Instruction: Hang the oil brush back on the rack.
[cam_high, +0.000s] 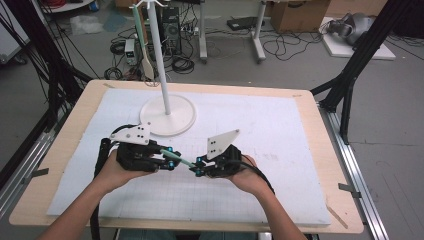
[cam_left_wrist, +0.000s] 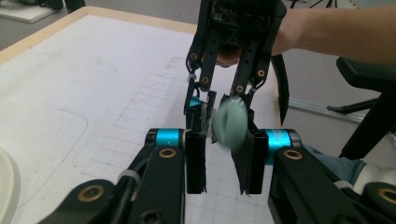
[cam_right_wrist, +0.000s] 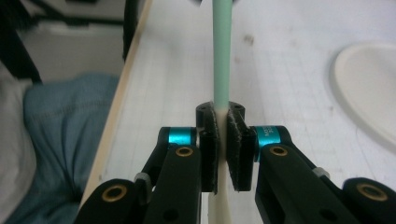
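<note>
From my remote seat, the wooden table (cam_high: 60, 165) stood on a grey floor (cam_high: 400, 150) strewn with cables (cam_high: 280, 47). I saw a cardboard box (cam_high: 300, 12) and black frame struts (cam_high: 360, 55) beyond.

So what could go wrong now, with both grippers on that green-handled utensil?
1. The left gripper has its fingers spread wider than the handle's round green end, so that end may slip out.
2. The right gripper pinches the green-handled utensil where green meets cream; pulling apart might twist it loose above the table.
</note>
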